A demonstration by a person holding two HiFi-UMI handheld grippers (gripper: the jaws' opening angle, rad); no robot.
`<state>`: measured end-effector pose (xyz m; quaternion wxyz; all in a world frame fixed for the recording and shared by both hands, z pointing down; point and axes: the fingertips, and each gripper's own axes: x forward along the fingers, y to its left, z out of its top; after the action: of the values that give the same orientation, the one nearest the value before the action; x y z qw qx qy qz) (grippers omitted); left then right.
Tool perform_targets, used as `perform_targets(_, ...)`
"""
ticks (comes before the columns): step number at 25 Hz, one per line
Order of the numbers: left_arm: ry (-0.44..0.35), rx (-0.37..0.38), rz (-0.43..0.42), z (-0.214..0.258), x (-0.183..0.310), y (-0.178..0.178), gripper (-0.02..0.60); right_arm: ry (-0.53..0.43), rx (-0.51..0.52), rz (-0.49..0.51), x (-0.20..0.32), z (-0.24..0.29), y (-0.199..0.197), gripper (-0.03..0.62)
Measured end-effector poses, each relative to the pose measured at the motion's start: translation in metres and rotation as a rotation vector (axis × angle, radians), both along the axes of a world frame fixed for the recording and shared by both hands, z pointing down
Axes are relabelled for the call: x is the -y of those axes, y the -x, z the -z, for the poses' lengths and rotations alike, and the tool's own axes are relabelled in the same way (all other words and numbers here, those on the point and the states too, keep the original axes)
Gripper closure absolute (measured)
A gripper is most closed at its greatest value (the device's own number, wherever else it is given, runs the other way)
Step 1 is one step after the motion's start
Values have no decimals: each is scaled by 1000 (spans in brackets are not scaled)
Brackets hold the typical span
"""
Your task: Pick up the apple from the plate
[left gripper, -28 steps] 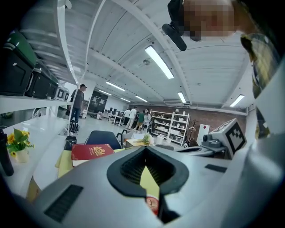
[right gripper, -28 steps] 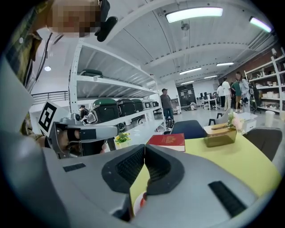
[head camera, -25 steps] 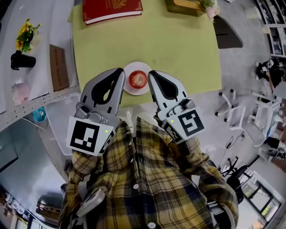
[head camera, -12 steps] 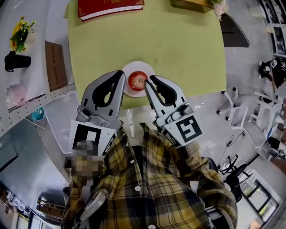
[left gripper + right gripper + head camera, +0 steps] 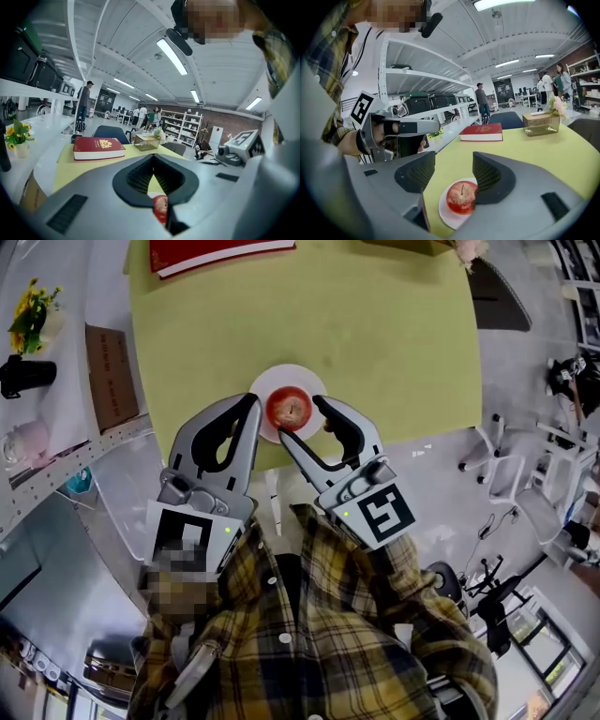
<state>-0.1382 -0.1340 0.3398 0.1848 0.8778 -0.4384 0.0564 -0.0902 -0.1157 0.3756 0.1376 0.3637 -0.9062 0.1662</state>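
Observation:
A red apple (image 5: 290, 408) sits on a small white plate (image 5: 267, 382) near the front edge of the yellow-green table (image 5: 375, 334). My right gripper (image 5: 302, 420) is open; its jaws have just been opening. One finger lies by the apple's right side, the other at the plate's near rim, neither pressing on it. In the right gripper view the apple (image 5: 461, 197) and plate (image 5: 446, 214) lie just below the spread jaws of that gripper (image 5: 452, 171). My left gripper (image 5: 251, 402) is shut and empty, its tip at the plate's left rim. Through its own jaws (image 5: 153, 157) only a sliver of apple (image 5: 160, 208) shows.
A red book (image 5: 216, 251) lies at the table's far left and a tissue box (image 5: 541, 124) at the far side. A white shelf to the left carries a flower vase (image 5: 28, 320), a black cup (image 5: 23, 376) and a brown box (image 5: 111, 376). Chairs (image 5: 497, 296) stand beyond the table.
Both grippers have come down and forward to the plate. The right jaws, shut a second ago, now stand apart around the apple's near side. The left jaws stay shut.

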Motion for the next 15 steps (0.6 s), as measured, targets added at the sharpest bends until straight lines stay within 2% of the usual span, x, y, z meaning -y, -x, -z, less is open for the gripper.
perform_targets(7, 23, 3, -10, -14, -1, 0, 575, 30, -19, 23, -11, -24, 7, 269)
perform_targets(15, 43, -2, 7, -26, 0, 0, 575, 19, -107, 24, -11, -55, 3, 214)
